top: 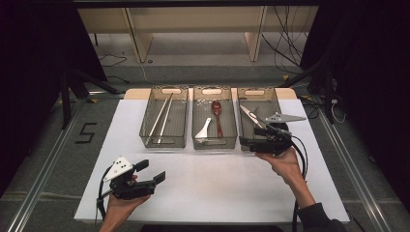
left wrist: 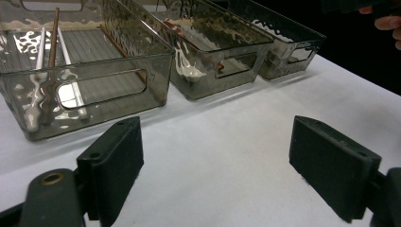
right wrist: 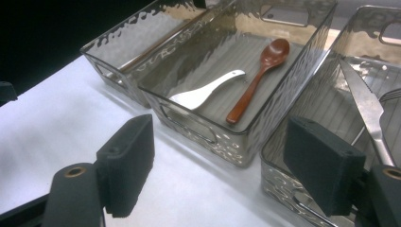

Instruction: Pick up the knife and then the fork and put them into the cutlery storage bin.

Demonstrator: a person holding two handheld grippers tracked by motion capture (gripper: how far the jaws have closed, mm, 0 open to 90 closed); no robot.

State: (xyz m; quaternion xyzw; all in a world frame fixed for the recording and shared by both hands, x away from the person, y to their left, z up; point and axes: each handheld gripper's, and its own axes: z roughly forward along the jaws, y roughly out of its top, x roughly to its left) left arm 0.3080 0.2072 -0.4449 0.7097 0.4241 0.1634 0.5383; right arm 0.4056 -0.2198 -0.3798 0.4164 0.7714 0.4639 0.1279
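Three smoky clear bins stand in a row on the white table point(top: 217, 183). The left bin point(top: 163, 142) holds chopsticks point(top: 162, 116). A white spoon point(right wrist: 203, 92) and a brown wooden spoon point(right wrist: 257, 78) lie in the middle bin point(right wrist: 203, 127). In the right bin point(right wrist: 283, 184) lies a knife point(right wrist: 369, 109), with a fork tip point(right wrist: 390, 94) beside it. My right gripper point(right wrist: 220, 161) hovers at the near end of the right bin point(top: 255, 90), open, nothing between its jaws. My left gripper point(top: 152, 170) rests near the front left, open and empty.
A broad stretch of white table lies between the bins and the front edge. From the left gripper view the left bin point(left wrist: 94, 90) is nearest, then the middle bin point(left wrist: 208, 80) and the right bin point(left wrist: 288, 52). Cables trail from both grippers.
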